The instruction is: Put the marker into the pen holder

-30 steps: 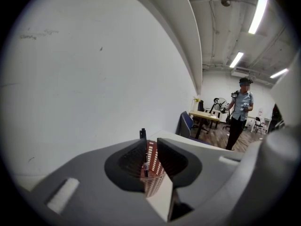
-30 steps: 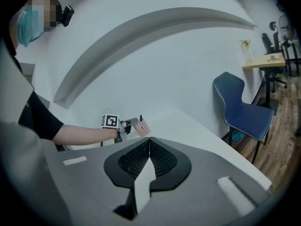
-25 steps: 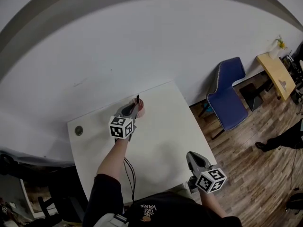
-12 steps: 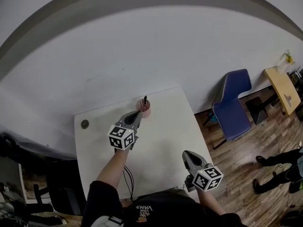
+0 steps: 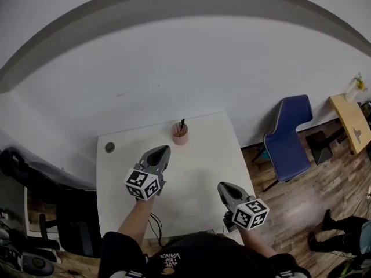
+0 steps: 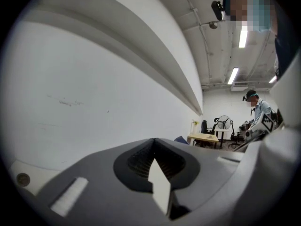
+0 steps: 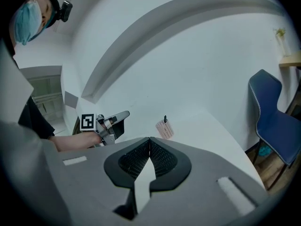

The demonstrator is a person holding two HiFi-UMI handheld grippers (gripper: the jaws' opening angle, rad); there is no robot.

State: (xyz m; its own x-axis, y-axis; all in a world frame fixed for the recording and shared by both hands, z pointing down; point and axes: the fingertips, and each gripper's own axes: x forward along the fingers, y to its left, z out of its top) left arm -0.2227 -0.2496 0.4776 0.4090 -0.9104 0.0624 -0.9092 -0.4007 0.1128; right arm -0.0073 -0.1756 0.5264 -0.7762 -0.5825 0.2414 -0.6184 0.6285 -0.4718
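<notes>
A pink mesh pen holder (image 5: 180, 134) stands near the far edge of the white table (image 5: 197, 172), with a black marker (image 5: 182, 124) sticking up out of it. The holder (image 7: 164, 130) and marker (image 7: 165, 119) also show in the right gripper view. My left gripper (image 5: 164, 150) hovers above the table, pulled back from the holder, shut and empty; the left gripper (image 6: 153, 142) points at the wall. My right gripper (image 5: 222, 186) hangs over the table's near right edge, shut with nothing in it; in its own view the right gripper (image 7: 149, 139) has its jaws together.
A round grey cable port (image 5: 109, 147) sits in the table's far left corner. A blue chair (image 5: 290, 133) stands on the wood floor to the right, with a wooden table (image 5: 351, 120) beyond it. A black chair (image 5: 35, 172) is at the left.
My left gripper has drawn back from the pen holder toward me, leaving the marker standing in it. The right gripper has shifted slightly left.
</notes>
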